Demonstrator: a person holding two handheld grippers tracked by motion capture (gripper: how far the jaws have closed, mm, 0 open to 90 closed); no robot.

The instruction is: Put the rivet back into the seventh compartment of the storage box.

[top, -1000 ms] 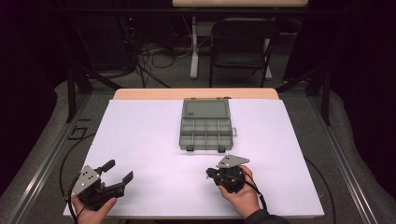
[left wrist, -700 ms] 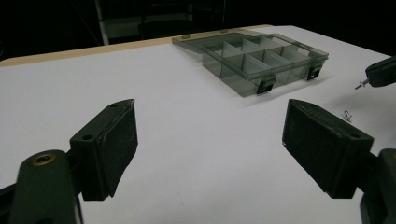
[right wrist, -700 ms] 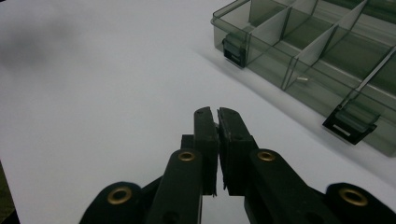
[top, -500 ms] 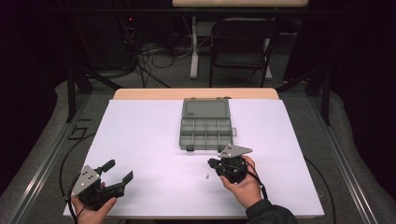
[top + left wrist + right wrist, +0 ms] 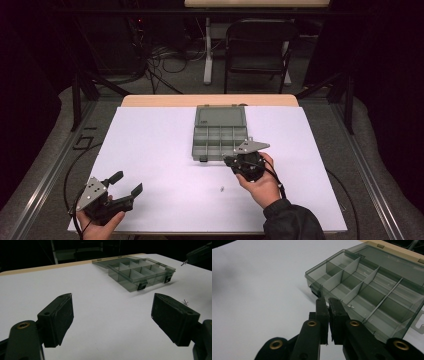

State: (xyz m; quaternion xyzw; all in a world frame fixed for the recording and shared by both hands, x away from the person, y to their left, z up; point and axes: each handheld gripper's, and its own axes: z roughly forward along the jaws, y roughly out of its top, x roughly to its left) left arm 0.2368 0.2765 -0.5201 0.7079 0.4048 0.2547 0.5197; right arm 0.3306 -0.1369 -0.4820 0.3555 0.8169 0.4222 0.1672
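Screw (image 5: 183, 263) pinched in closed right gripper (image 5: 227, 161), hanging at near edge of open organizer box (image 5: 196, 145); carrying step.

Judged as mid-delivery: next calls for easing tip over one compartment, lowering inside the dividers, then parting the jaws so nothing bounces out. Left gripper (image 5: 125, 182) waits with jaws spread wide and empty, low over the white tabletop (image 5: 160, 150), well apart from the box. Count: one box with lid folded back, two grippers, two screws, namely the held one and a second screw (image 5: 220, 189) lying loose on the tabletop, left for a later pickup.
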